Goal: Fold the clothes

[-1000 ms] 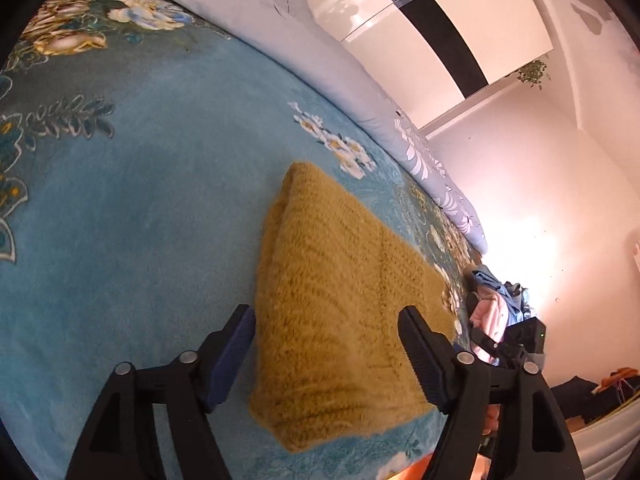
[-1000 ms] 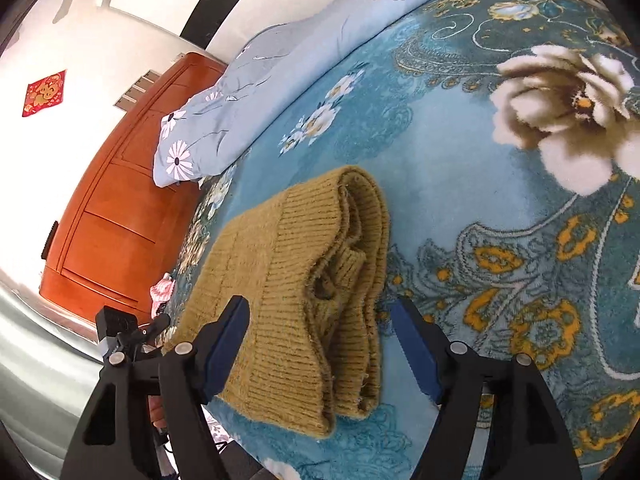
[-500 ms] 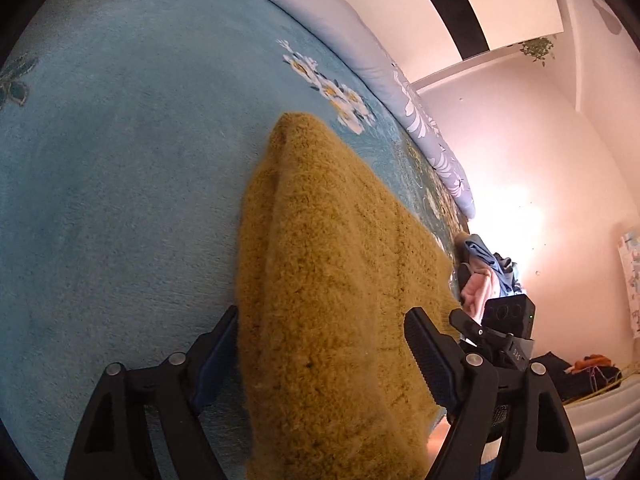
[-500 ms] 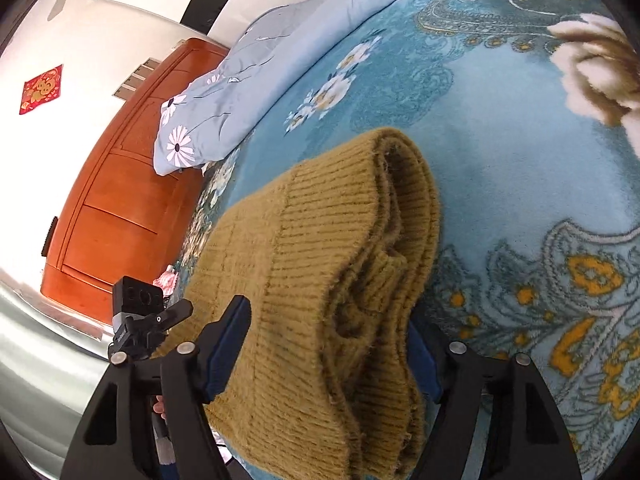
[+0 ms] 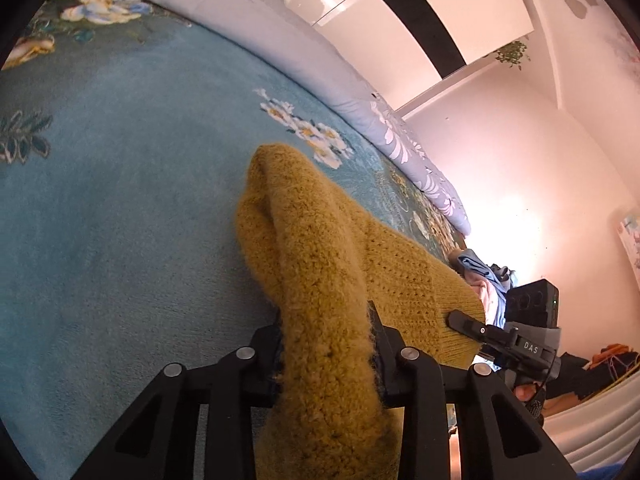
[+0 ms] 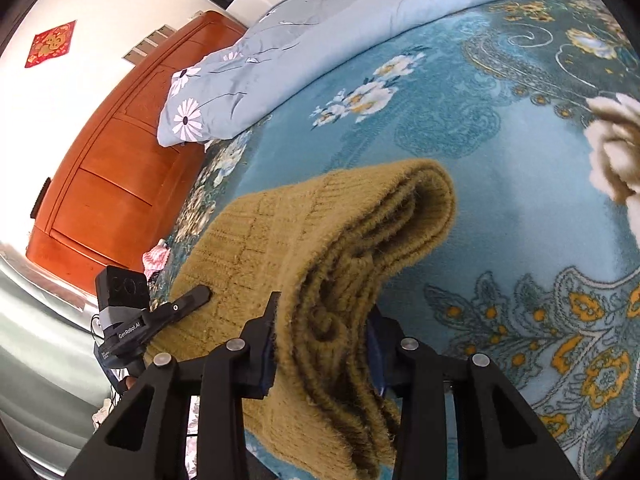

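Observation:
A folded mustard-yellow knit sweater lies on a teal floral bedspread. My left gripper is shut on the sweater's near left end, and the fabric bunches up between its jaws. My right gripper is shut on the sweater's other end, where several folded layers show. The right gripper also shows in the left wrist view, and the left gripper shows in the right wrist view, each resting at the sweater's edge.
A pale blue floral quilt runs along the far side of the bed; it also shows in the right wrist view. An orange wooden wardrobe stands beyond the bed. A pile of clothes lies past the bed's end.
Both grippers moved in onto the sweater's ends and closed on the fabric; a second ago they were open and short of it. The sweater's ends are now lifted and bunched.

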`<state>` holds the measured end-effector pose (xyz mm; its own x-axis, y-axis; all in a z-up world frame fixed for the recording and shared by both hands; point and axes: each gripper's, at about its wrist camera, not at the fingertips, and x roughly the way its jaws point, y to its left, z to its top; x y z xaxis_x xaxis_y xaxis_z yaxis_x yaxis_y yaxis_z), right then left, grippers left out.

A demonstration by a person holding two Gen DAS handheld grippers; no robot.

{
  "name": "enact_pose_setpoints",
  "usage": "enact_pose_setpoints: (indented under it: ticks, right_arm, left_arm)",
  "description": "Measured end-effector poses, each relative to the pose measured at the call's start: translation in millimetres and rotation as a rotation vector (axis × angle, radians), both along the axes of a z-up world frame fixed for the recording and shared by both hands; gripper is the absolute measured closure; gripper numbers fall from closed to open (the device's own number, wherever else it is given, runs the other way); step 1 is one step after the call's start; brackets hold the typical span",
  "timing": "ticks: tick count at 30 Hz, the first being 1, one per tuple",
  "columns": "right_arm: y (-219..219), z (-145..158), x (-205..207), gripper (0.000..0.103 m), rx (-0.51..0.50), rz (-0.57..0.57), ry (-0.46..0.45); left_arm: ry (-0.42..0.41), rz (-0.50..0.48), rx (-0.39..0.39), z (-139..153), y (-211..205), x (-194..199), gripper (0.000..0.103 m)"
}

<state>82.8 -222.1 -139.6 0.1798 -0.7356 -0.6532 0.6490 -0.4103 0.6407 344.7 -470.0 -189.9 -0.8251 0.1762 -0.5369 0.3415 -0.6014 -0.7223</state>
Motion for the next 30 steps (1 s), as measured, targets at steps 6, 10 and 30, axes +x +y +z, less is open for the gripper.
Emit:
enact_pose_setpoints:
  ticks: [6, 10, 30]
  right_arm:
    - [-52, 25, 33, 0.065, -0.019, 0.098, 0.045]
    - [-107, 33, 63, 0.065, -0.042, 0.178, 0.048]
    - [-411, -25, 133, 0.065, -0.093, 0.35, -0.028]
  left_arm:
    - [0.039, 0.063, -0.026, 15, -36, 48, 0.068]
    - [0.011, 0.117, -0.084, 29, -77, 88, 0.068]
    - [-0.319, 0.342, -0.252, 17, -329, 159, 0.068]
